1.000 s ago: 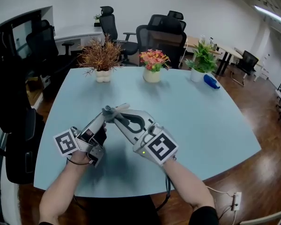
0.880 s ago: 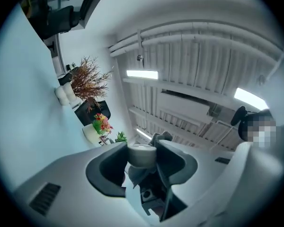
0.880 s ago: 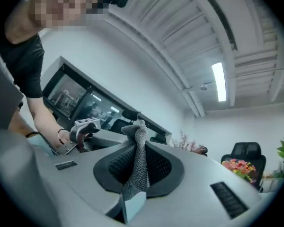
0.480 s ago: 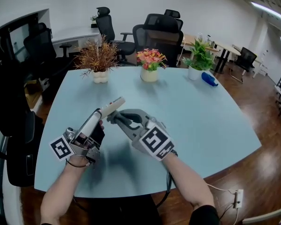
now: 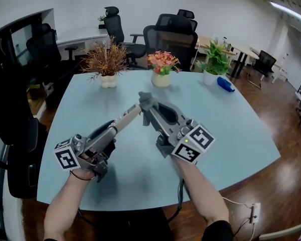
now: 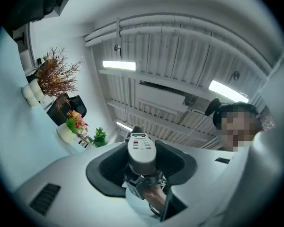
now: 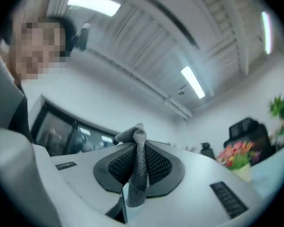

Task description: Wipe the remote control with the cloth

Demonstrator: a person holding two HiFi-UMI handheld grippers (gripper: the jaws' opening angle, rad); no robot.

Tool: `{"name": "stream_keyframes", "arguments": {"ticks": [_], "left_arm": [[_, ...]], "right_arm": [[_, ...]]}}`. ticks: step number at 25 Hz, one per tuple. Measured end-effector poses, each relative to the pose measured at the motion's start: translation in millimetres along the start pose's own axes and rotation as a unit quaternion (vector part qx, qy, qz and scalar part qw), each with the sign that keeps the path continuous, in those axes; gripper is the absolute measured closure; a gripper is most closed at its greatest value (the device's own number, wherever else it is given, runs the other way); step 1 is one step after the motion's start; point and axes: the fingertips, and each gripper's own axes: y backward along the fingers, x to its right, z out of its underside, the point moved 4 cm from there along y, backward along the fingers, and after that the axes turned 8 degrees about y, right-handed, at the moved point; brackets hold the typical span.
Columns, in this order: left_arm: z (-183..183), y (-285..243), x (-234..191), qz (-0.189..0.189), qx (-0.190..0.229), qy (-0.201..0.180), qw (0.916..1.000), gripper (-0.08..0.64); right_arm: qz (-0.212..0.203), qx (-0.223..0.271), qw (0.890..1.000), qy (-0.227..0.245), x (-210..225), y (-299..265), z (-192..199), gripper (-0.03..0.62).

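Remote control [image 5: 125, 119] is pinched by its near end between the jaws of the left tool [image 5: 112, 130]. Most of its length juts out ahead of the tips, slanting up and away, clear above the bench [image 5: 231, 134]. Its button face is turned toward that tool's own camera. I judge it light and stiff, with smooth plastic sides that could slide or pivot in so short a pinch. A firm hold low on the body, away from the buttons, suits it, and wiping pressure should be gentle. The cloth [image 5: 144, 100], a grey knit scrap, looks soft and limp. It is clamped between the closed jaws of the right tool [image 5: 149, 109], with a wad poking beyond the tips and a tail drooping back toward the tool's body. That wad sits right at the remote's far end, ahead of the left tool's tips; whether it touches I cannot tell. Both tools are raised, tips angled toward each other. Beyond them on the bench stand potted plants [image 5: 161, 69] in a row, with office chairs [image 5: 173, 34] behind
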Motion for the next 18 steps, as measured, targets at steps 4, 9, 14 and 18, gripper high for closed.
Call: {"name": "stream_keyframes", "arguments": {"ticks": [4,9,14,18], "left_arm": [[2,-1,37,0.128,-0.002,-0.01,0.9917,0.374],[33,-8,72,0.224,-0.098,-0.058,0.9679,0.374],[43,-9,78,0.24,-0.132,-0.099,0.9567,0.374],[39,-7,81,0.236,-0.13,-0.115,0.9562,0.376]], "right_arm": [[-0.092,0.062,0.962,-0.248,9,3,12,0.565],[-0.316,0.069,0.851,-0.414,-54,-9,22,0.565],[-0.434,0.095,0.761,-0.472,-84,-2,8,0.566],[-0.454,0.11,0.749,-0.469,-84,3,-3,0.566]]}}
